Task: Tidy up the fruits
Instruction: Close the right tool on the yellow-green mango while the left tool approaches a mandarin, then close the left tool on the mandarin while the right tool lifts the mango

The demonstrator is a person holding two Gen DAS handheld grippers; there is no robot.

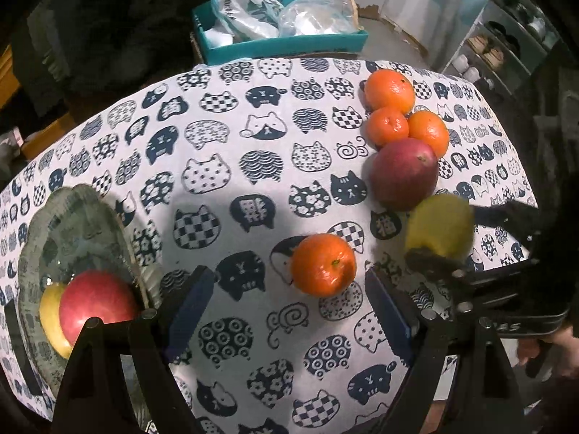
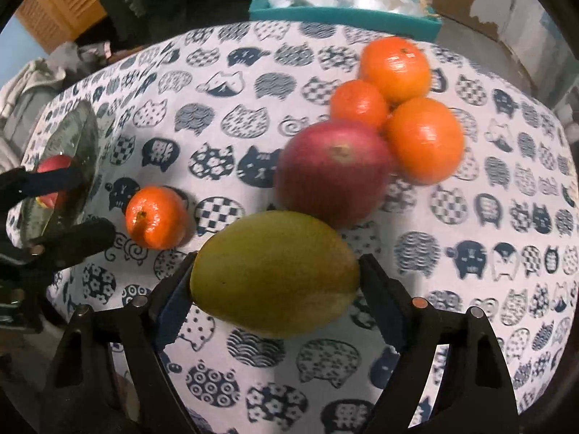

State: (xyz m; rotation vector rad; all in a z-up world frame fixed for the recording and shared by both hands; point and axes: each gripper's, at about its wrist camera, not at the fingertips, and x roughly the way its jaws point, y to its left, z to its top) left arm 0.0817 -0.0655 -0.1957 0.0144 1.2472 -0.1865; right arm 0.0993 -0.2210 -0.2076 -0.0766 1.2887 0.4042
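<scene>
My right gripper [image 2: 275, 282] is shut on a green mango [image 2: 275, 275] and holds it above the cat-print cloth; it also shows in the left wrist view [image 1: 439, 229]. My left gripper [image 1: 289, 296] is open and empty, just short of a lone tangerine [image 1: 323, 264], which sits between its fingertips' line. A glass plate [image 1: 79, 217] at the left holds a red apple [image 1: 96, 302] and a yellow fruit [image 1: 50, 314]. A dark red mango [image 1: 405, 173] and three oranges [image 1: 389, 90] lie grouped at the right.
The cat-print tablecloth [image 1: 224, 166] covers the round table. A teal box [image 1: 282, 45] with plastic bags stands behind the table's far edge. Shelves [image 1: 506, 47] stand at the far right.
</scene>
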